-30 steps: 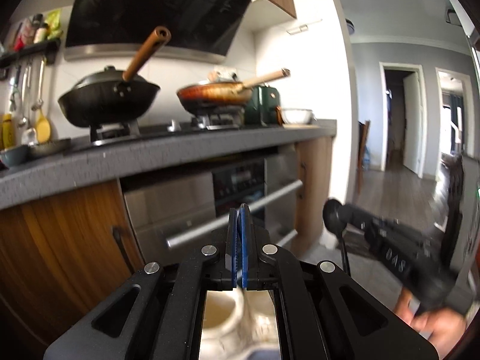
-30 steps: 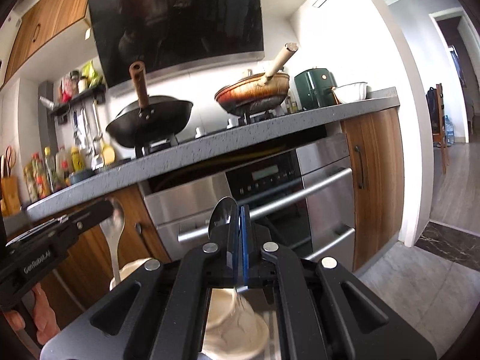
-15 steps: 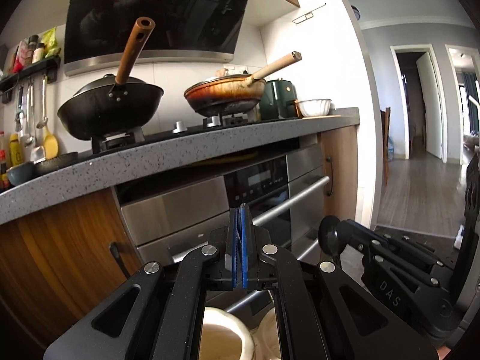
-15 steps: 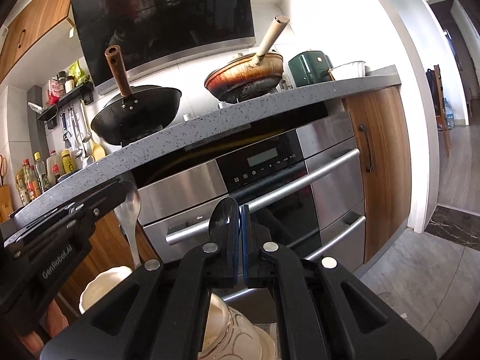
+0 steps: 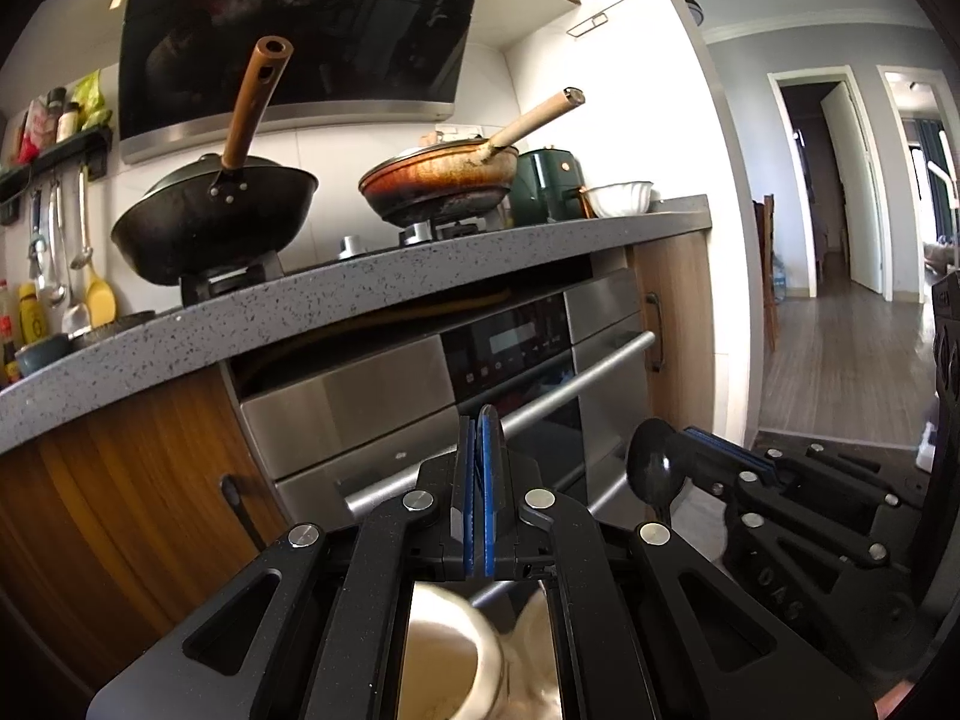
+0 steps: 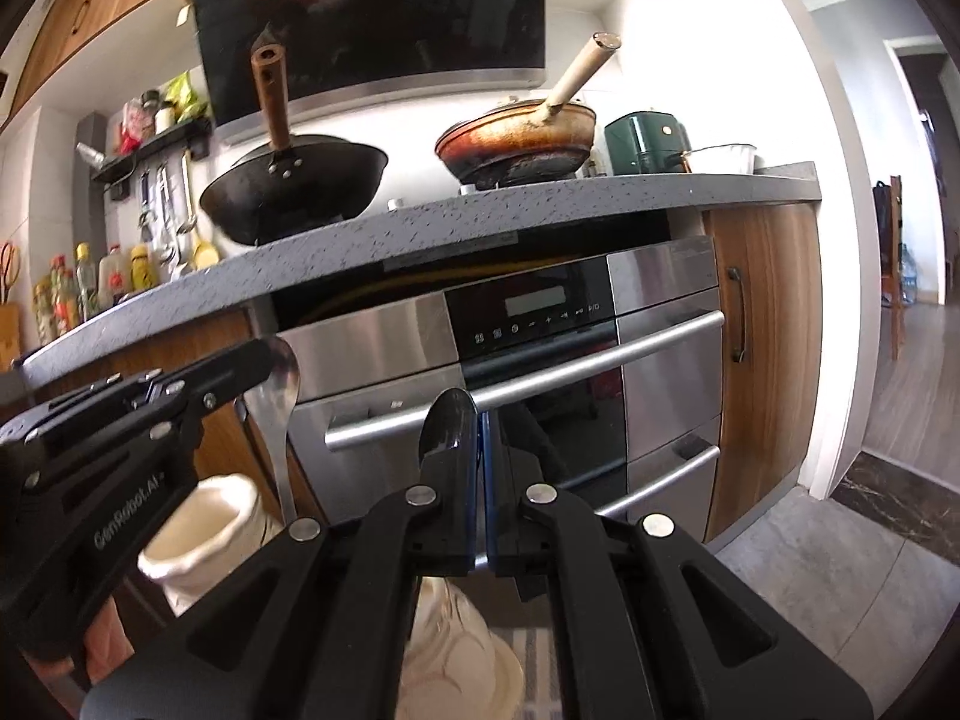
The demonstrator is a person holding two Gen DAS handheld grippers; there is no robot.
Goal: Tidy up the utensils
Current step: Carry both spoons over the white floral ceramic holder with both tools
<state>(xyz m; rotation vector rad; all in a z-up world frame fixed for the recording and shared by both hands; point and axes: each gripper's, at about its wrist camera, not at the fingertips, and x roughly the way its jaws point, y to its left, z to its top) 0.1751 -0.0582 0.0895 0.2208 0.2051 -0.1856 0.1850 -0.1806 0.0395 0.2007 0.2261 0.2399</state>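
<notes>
My left gripper is shut on a silver spoon, whose bowl shows in the right wrist view beside that gripper. My right gripper is shut on a black spoon; it also shows in the left wrist view, held upright by the right gripper. A cream ceramic utensil holder stands below the left gripper, and its rim shows under the left jaws. Cream dishes lie under the right gripper.
A grey speckled counter runs above a steel oven with bar handles. A black wok and a brown pan sit on the hob. Ladles hang at the left. A hallway opens at the right.
Both grippers have sunk lower, so the counter and oven sit higher in view. The two grippers have come closer together, each still holding its spoon.
</notes>
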